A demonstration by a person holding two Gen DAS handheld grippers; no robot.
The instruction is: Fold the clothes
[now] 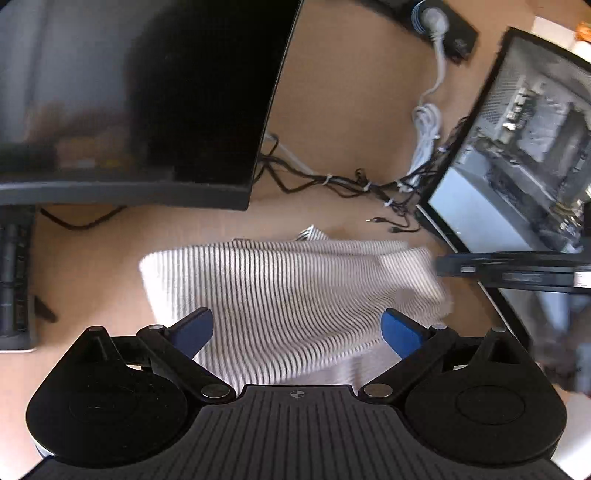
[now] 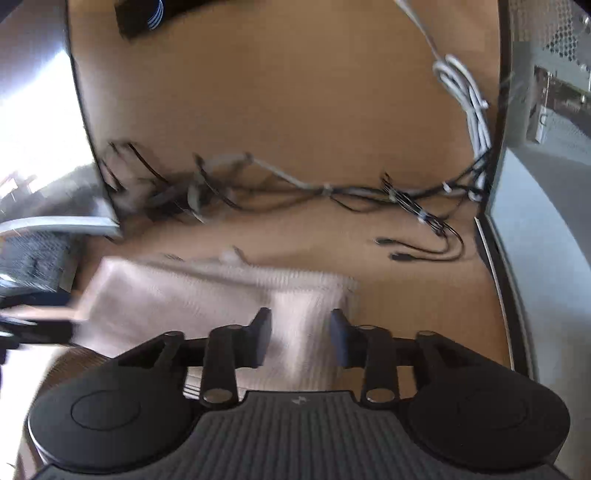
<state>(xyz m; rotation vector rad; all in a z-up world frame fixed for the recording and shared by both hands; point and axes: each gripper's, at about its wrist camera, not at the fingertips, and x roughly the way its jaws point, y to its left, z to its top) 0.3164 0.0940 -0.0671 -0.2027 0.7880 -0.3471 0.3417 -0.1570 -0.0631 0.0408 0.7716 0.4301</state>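
Note:
A white garment with thin dark stripes (image 1: 295,295) lies folded on the wooden desk (image 1: 351,110). My left gripper (image 1: 297,332) hovers over its near part, jaws wide apart, blue pads clear of the cloth. In the right wrist view the same garment (image 2: 207,299) is blurred and lies ahead and to the left. My right gripper (image 2: 300,341) stands partly open above the garment's right end, with cloth seen between the pads but not pinched. The right gripper's body (image 1: 509,269) shows at the garment's right edge in the left wrist view.
A dark monitor (image 1: 147,92) stands at the back left, a keyboard (image 1: 14,277) at the far left. An open computer case (image 1: 524,147) is on the right. Tangled cables (image 1: 351,184) and a white cord (image 1: 428,125) lie behind the garment. A power strip (image 1: 443,26) sits at the far edge.

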